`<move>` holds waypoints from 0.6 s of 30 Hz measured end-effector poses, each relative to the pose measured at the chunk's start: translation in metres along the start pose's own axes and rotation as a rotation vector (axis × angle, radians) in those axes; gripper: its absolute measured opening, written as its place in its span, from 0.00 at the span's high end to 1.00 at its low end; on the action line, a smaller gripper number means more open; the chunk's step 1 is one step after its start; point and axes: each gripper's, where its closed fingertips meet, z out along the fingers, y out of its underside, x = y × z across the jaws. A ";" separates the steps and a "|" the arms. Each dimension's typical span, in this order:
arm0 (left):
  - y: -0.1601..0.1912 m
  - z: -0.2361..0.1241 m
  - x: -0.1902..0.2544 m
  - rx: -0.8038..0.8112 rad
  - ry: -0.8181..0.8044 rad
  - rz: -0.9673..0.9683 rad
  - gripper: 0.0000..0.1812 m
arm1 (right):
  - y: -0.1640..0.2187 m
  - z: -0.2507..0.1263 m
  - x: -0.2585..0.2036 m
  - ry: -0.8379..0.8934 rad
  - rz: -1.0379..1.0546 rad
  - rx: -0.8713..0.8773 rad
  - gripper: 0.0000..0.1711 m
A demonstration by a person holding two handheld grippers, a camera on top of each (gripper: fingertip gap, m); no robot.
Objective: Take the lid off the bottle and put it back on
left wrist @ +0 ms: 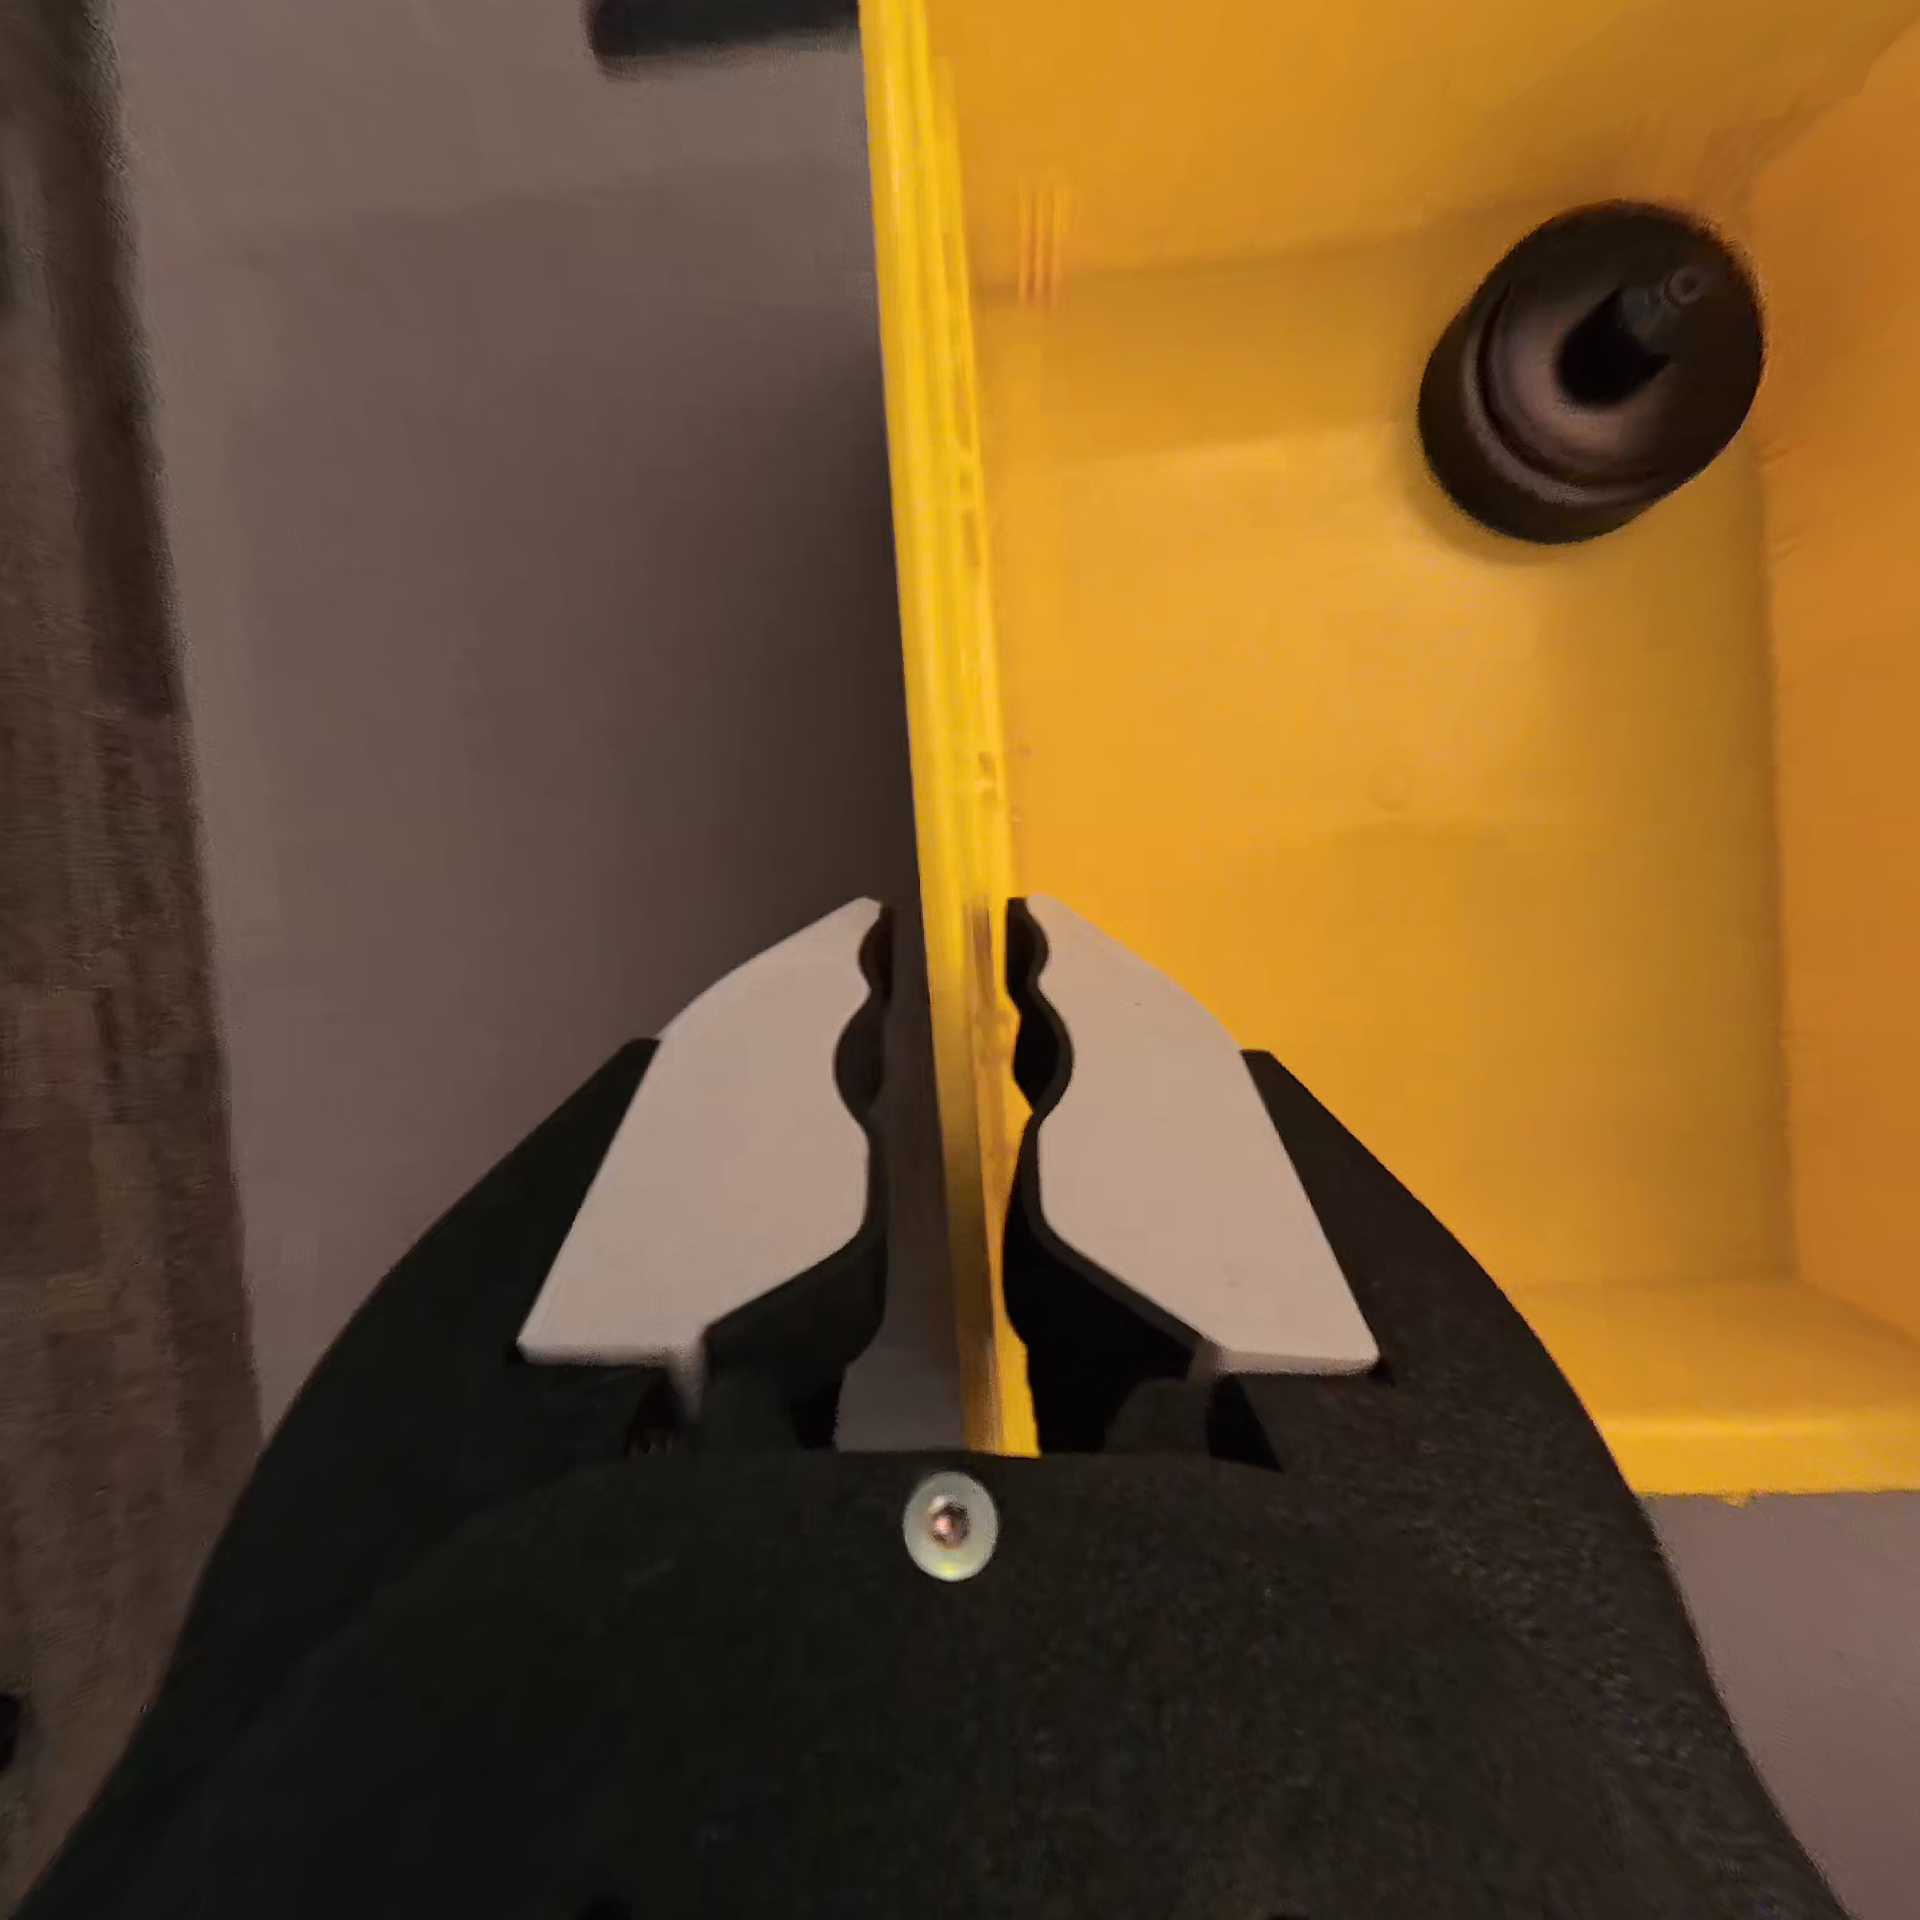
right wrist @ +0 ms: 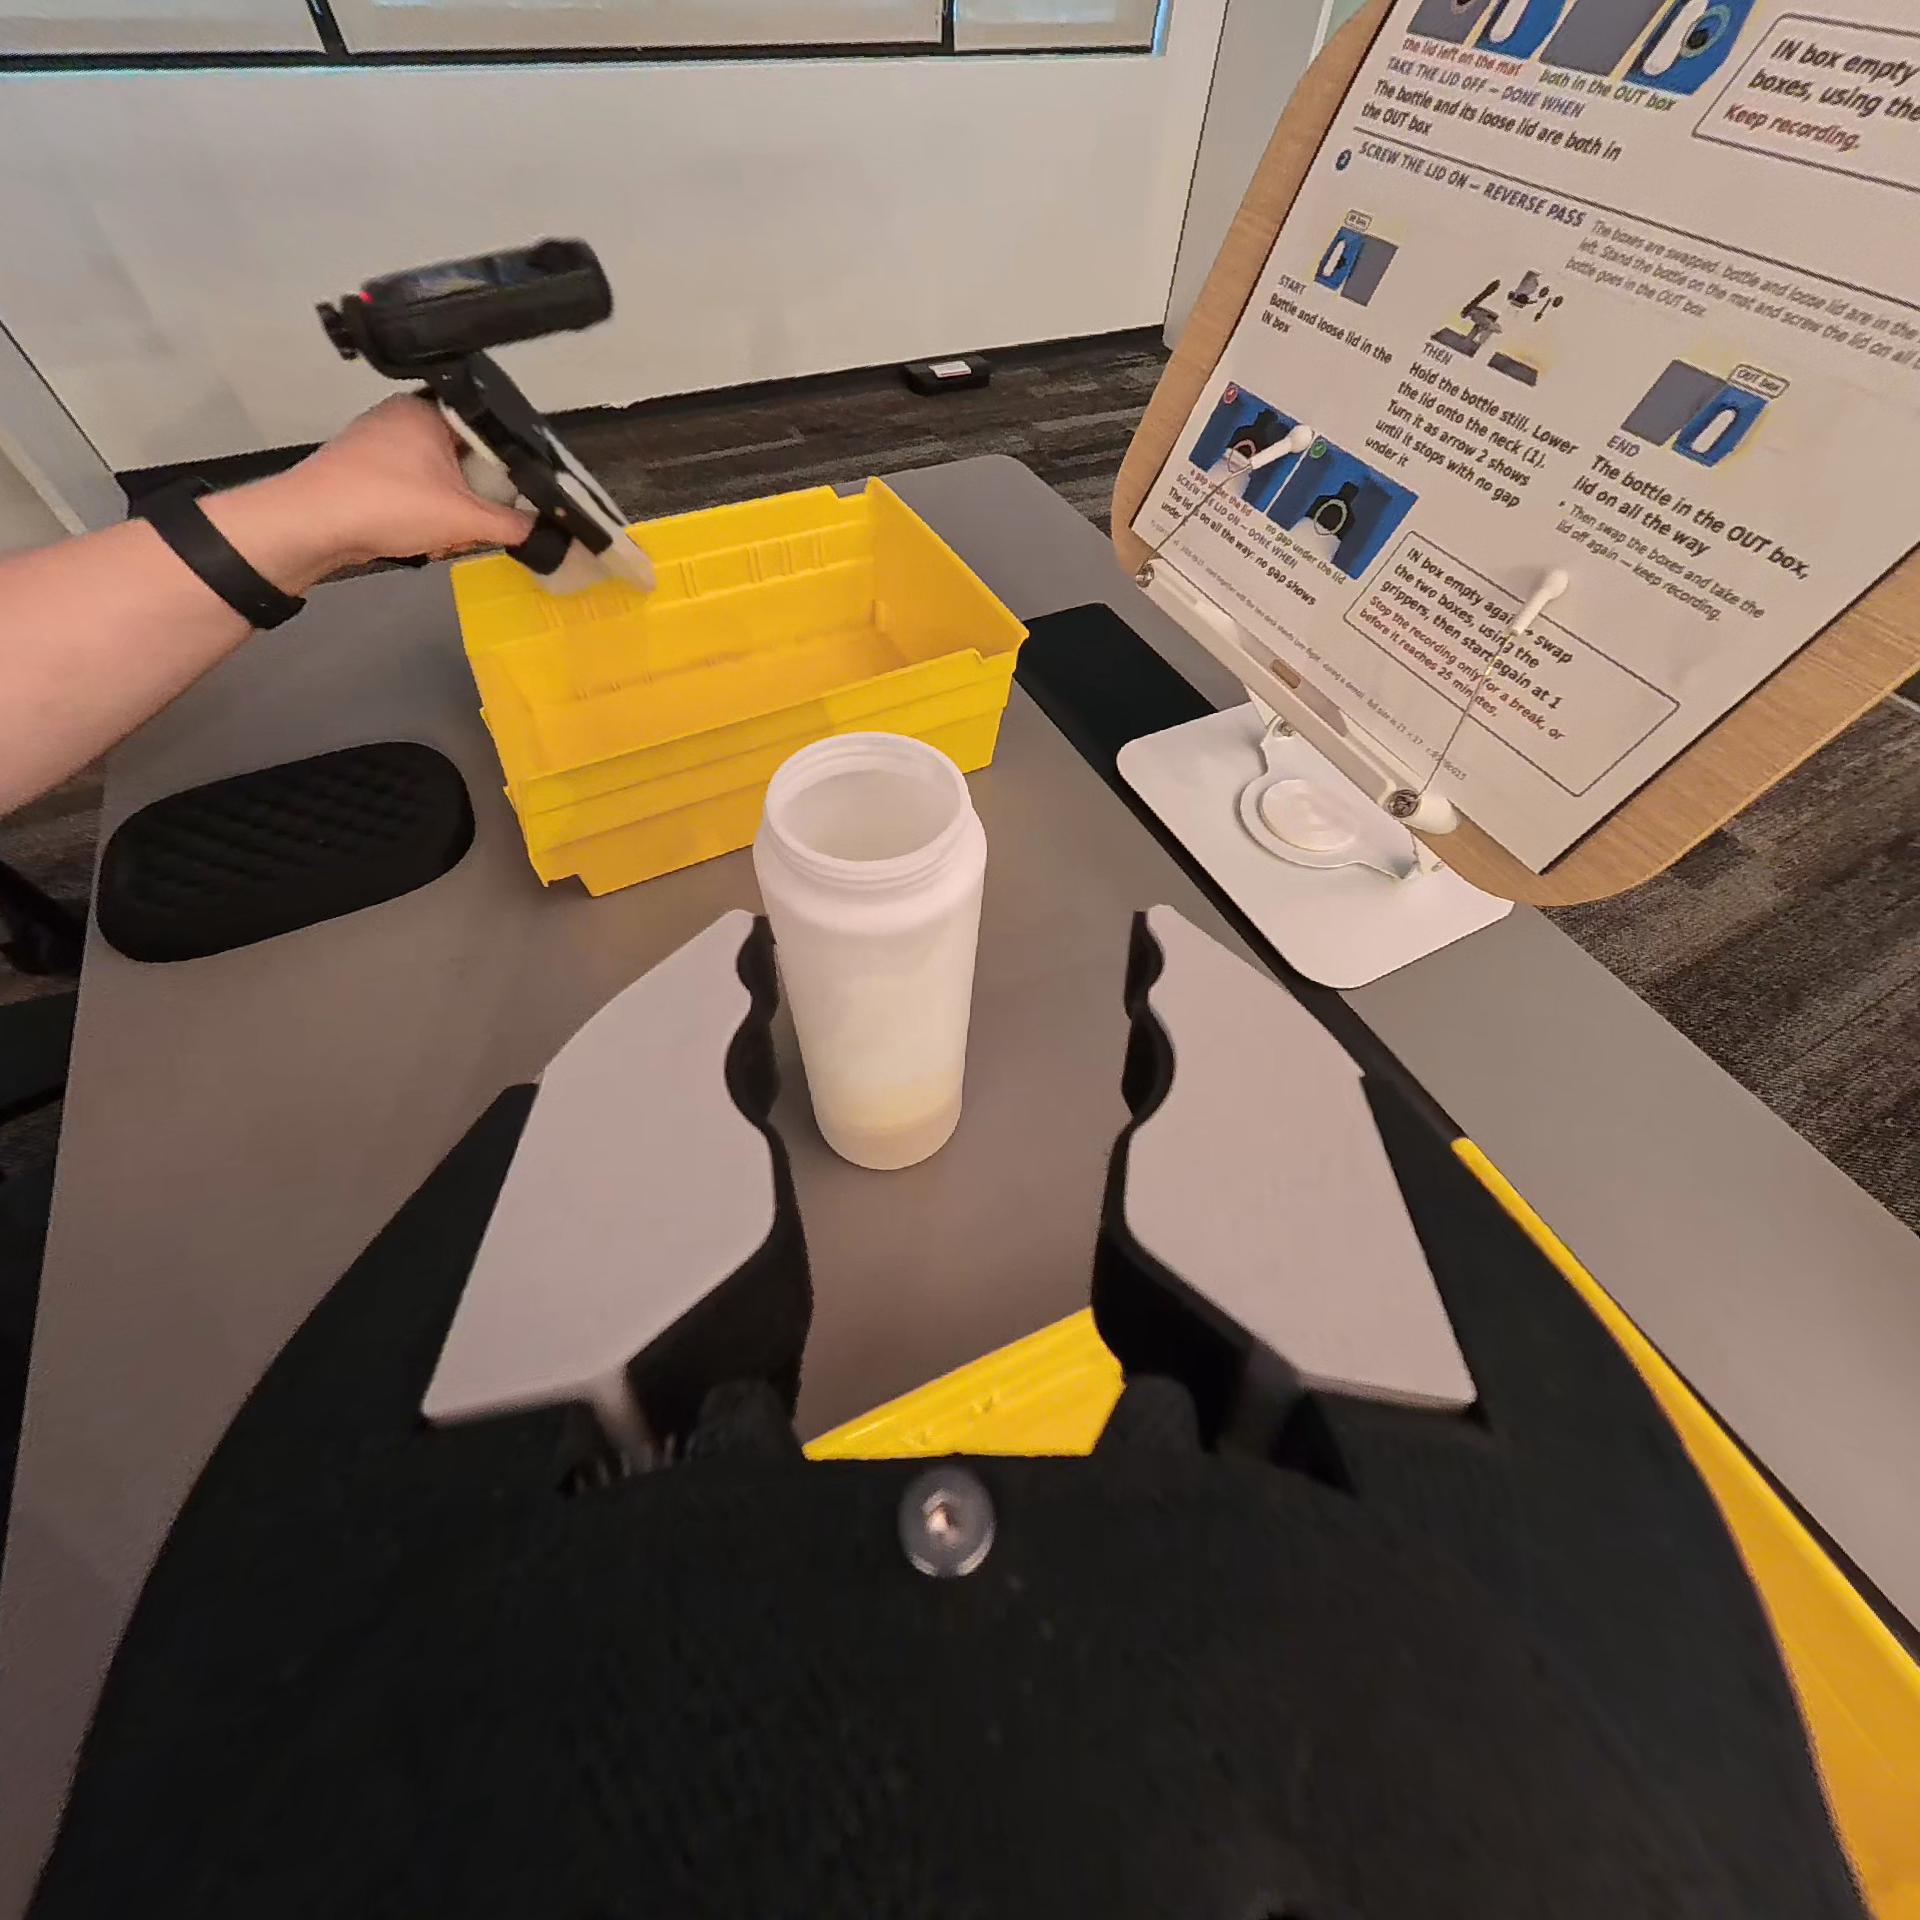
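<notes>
A: Left gripper point(left wrist: 948, 914) first: what is it on?
B: Its jaws straddle the thin wall of the yellow bin point(left wrist: 1351, 831), nearly closed; they seem to pinch that wall, though blur hides actual contact. From the right wrist view the same gripper sits upper left, tips at the bin's far-left rim, held by a hand point(right wrist: 416, 488) with a black wristband.

A: And the lid?
B: A black lid point(left wrist: 1590, 374) lies inside that bin, upper right of the left wrist view, underside up.

A: Right gripper point(right wrist: 951, 935)?
B: Spread wide, holding nothing. The white bottle point(right wrist: 873, 935) stands upright on the grey tabletop point(right wrist: 312, 1143) at frame centre, between the fingertips but touching neither, its threaded mouth uncovered.

A: Anything else around?
B: A second yellow bin point(right wrist: 1766, 1558) shows at the lower right edge, a black textured pad point(right wrist: 281, 847) at middle left, and an instruction board point(right wrist: 1507, 436) on a white stand at upper right.
</notes>
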 end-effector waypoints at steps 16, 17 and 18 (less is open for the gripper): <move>-0.078 0.054 0.147 0.288 0.373 0.296 0.61 | 0.001 -0.013 0.009 0.033 0.004 0.007 0.62; -0.076 0.063 0.147 0.248 0.374 0.309 0.60 | 0.001 -0.014 0.010 0.037 0.005 0.008 0.62; -0.075 0.069 0.147 0.220 0.364 0.325 0.60 | 0.001 -0.015 0.012 0.041 0.007 0.009 0.62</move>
